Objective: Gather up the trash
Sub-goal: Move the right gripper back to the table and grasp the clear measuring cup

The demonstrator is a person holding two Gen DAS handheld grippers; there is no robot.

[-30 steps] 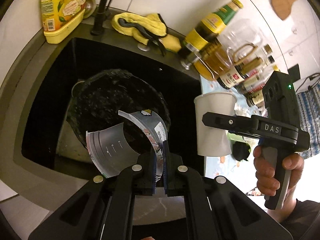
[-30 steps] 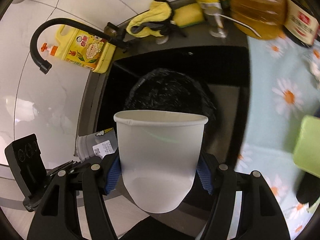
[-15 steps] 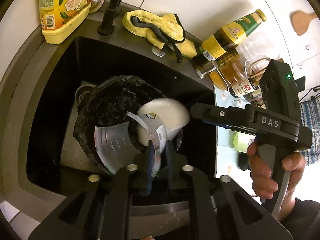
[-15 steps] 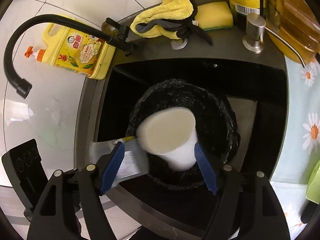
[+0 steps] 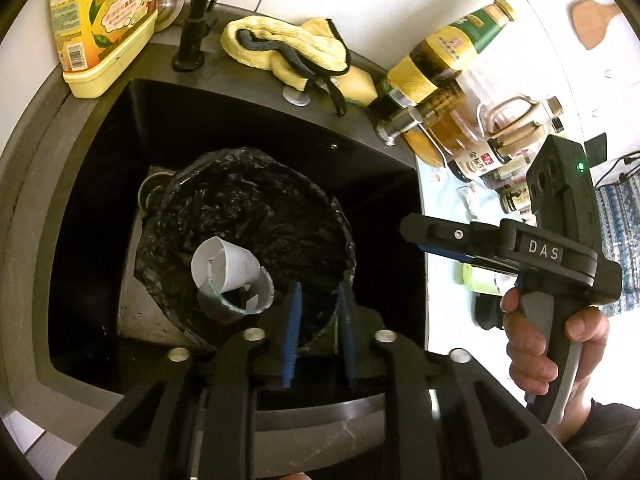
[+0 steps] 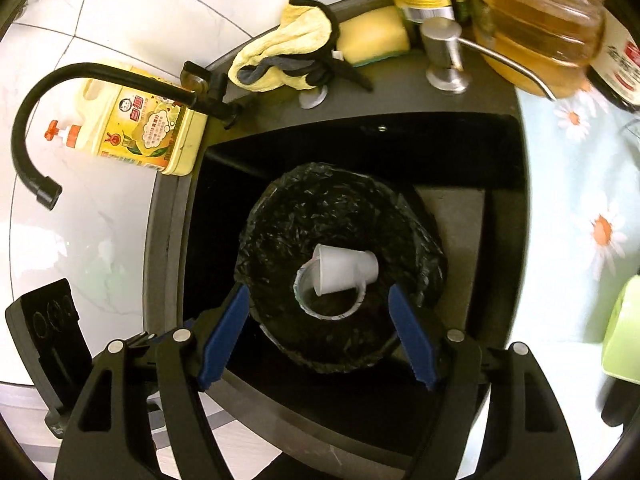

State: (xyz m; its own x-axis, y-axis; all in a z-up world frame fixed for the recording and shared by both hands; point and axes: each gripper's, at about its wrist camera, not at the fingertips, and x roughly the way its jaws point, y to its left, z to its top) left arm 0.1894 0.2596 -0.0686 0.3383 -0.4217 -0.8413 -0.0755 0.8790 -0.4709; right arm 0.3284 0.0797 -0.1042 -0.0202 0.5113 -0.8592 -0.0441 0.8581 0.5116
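Both pieces of trash lie inside the black bin bag that lines a bin standing in the dark sink. The white paper cup lies on its side, its mouth tipped into the torn plastic cup, which sits with its mouth up beneath it; the two touch.

The left gripper hovers over the near rim of the bag, its jaws having just been opening, now a little apart with nothing between them. The right gripper has its jaws spread wide and empty above the bag, the cups showing far below between them.

Both cups look light and thin-walled. The paper cup should crush under a hard squeeze, so a gentle pinch across its body or on the rim would suit. The plastic cup is split and curled, springy and probably slick; its torn wall offers an edge to pinch, though it may flex away. What lies deeper in the bag is too dark to tell.

On the desk around the sink are a yellow cloth, a sponge and a detergent bottle.
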